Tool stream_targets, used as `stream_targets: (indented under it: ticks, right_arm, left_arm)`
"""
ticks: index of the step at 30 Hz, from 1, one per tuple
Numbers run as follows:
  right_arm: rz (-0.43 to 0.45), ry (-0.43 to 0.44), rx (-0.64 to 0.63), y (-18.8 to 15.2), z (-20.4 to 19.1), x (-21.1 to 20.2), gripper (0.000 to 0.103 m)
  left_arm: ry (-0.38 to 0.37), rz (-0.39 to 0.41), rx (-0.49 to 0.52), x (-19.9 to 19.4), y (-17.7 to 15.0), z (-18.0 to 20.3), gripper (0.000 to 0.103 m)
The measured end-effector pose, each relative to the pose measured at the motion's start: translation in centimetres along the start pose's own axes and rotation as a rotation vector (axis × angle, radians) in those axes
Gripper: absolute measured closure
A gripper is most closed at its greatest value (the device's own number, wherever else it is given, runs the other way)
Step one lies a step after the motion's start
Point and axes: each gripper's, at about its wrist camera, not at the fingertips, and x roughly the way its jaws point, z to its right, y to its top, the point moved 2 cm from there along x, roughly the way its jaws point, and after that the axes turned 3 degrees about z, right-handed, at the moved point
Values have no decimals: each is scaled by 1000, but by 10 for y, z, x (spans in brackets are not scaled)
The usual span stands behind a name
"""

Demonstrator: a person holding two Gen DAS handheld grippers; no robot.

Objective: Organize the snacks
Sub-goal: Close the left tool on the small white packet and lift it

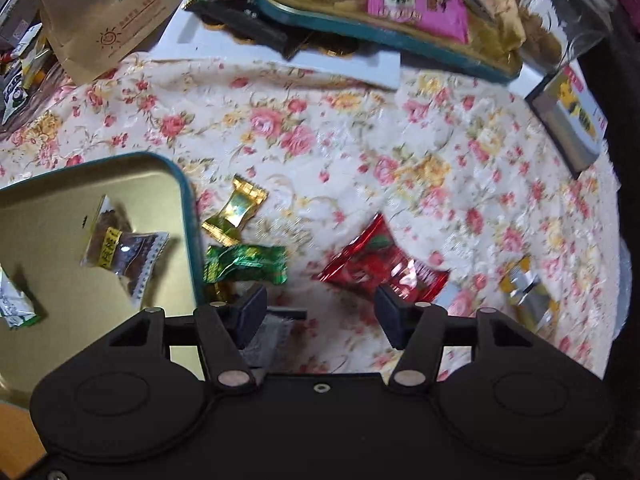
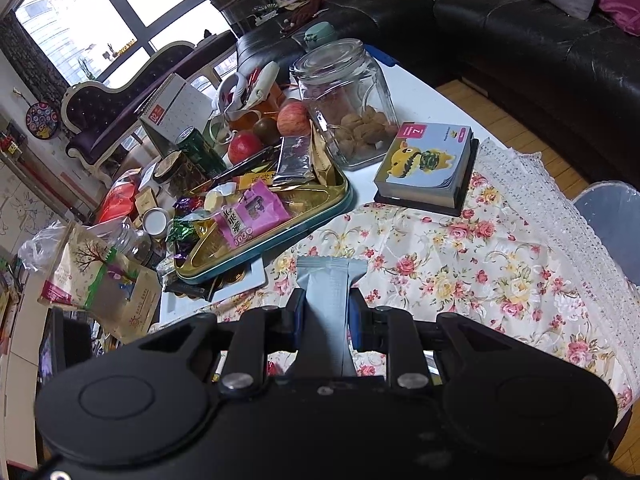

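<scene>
Your right gripper (image 2: 322, 320) clamps a grey sachet (image 2: 330, 292); left gripper (image 1: 320, 312) gapes empty. Near tin (image 1: 191, 216) holds few snacks; green candy (image 1: 244, 264), red packet (image 1: 380, 268), gold candy (image 1: 234, 210) remain loose. Far tray (image 2: 312, 216) full.

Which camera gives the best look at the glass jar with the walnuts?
The right wrist view: the glass jar stands whole there, lid to base, nuts visible inside, behind the gold tray. The left wrist view catches only part of it at the top right edge, cropped and distorted.
</scene>
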Motion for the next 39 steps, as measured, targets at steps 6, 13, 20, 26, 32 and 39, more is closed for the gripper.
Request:
stream_targets:
  ticks: [6,13,20,26,32,39]
  right_arm:
    - [-4,2,-11,-1,-3,2,79]
    - [-8,3,-16,-2,-4,3,79]
    - [-8,3,-14,-2,-4,4,79]
    - [-10,9,-19,-2,-5,5,79]
    - [-12,12,-26,-3,-6,5,79]
    - [-10,13,-30,-3,-7,5,79]
  left_arm:
    - [57,-21,42,14,-15,-2,41]
    - [124,-15,79,24,-19,2,41]
    - [145,0,122,24,-24,11,40]
    - [156,29,120,18,-21,9,40]
    - [144,-42,118,35,-23,4,40]
    - [76,-68,145,43,-26,27,42]
